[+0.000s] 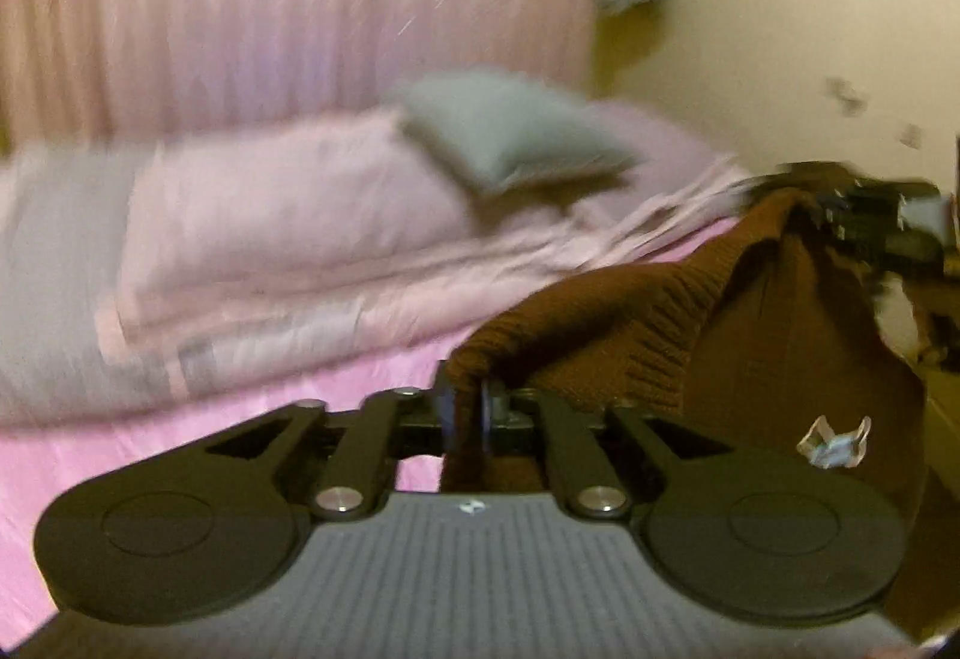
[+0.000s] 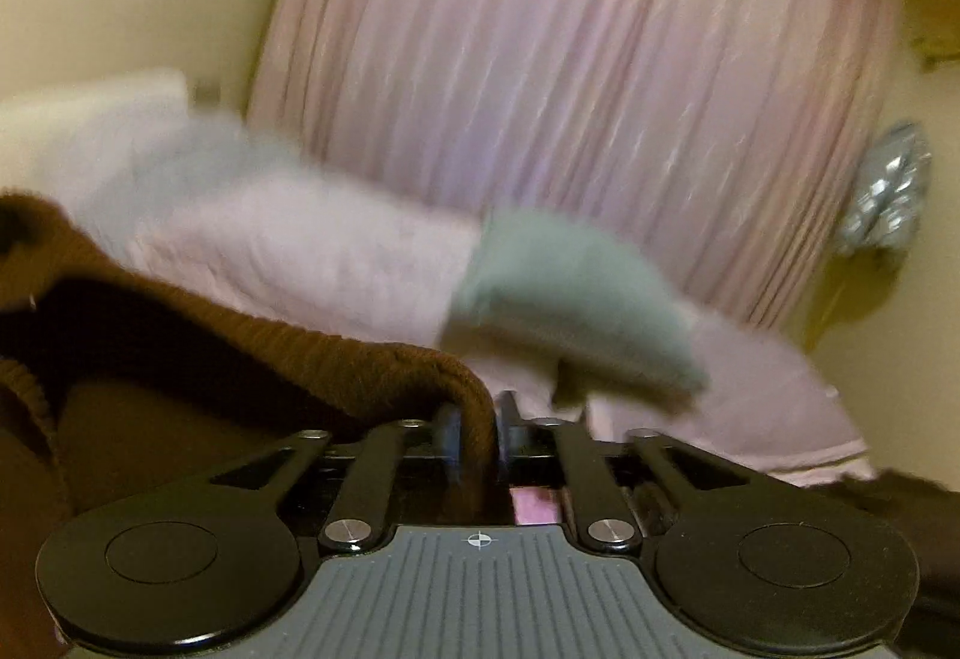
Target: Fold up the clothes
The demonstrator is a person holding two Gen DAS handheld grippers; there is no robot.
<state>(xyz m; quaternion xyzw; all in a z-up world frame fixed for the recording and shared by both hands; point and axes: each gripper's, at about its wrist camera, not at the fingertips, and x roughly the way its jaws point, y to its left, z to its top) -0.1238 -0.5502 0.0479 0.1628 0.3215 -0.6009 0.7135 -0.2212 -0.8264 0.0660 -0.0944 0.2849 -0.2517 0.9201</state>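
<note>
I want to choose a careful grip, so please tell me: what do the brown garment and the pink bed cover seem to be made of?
The brown garment looks like a thick, matte knit, probably wool or acrylic: ribbed rows show along its edge. The pink bed cover looks smooth with a slight sheen, perhaps satin or polyester; blur leaves that open.

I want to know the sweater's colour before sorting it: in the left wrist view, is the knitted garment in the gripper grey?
No, the knitted garment between the left gripper's fingers is dark brown; the grey thing is a small cushion behind.
</note>
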